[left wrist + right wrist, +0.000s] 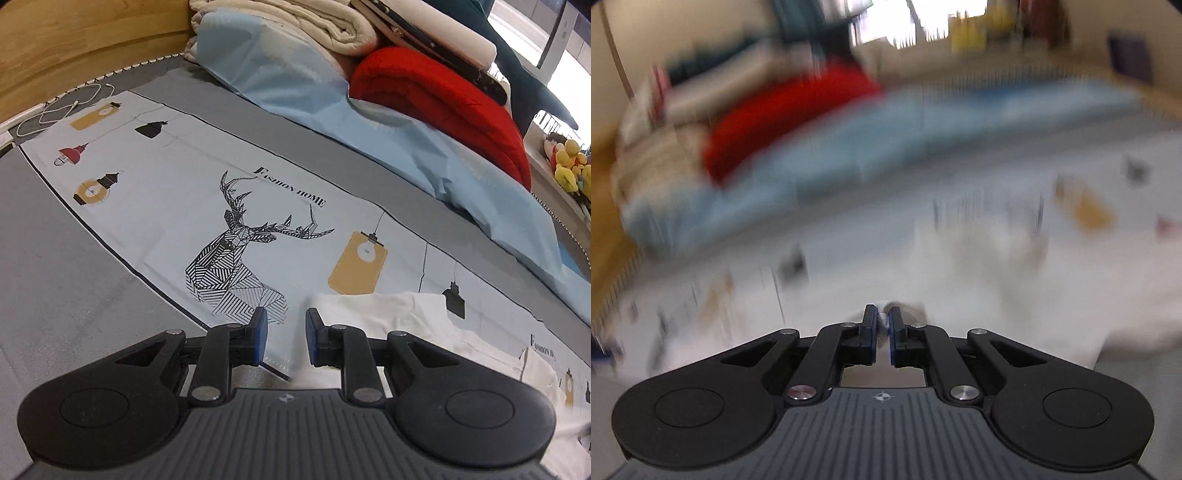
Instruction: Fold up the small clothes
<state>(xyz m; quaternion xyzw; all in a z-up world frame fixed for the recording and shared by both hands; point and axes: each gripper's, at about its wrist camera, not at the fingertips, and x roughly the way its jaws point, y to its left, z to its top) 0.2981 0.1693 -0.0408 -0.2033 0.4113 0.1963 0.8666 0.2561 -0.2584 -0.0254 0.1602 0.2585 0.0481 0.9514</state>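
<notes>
Left wrist view: your left gripper (284,336) has its jaws apart with nothing between them; only the printed sheet (207,206) shows through the gap. The white garment (413,325) lies just to the right of the right-hand finger, spread on the sheet and running off toward the lower right. Its near corner sits close beside that finger but is not pinched. If you close from here you will likely catch the sheet or bare air, because the cloth edge is off to one side. Grab the sheet along with the garment and the fold will drag the bedding. The blue cover (332,110) and red blanket (443,99) are well apart, so they are no hazard.

Right wrist view: the picture is badly smeared, so take the background loosely. Your right gripper (882,325) is clenched on a small bunch of white cloth (883,322), which peeks out between the pads (870,325). The garment's body (979,266) seems to spread ahead and to the right. The bite looks thin, right at the fingertips, so a quick pull could slip it free. With only this hand holding and the left one empty, lifting now could skew the garment and leave a crooked fold.
</notes>
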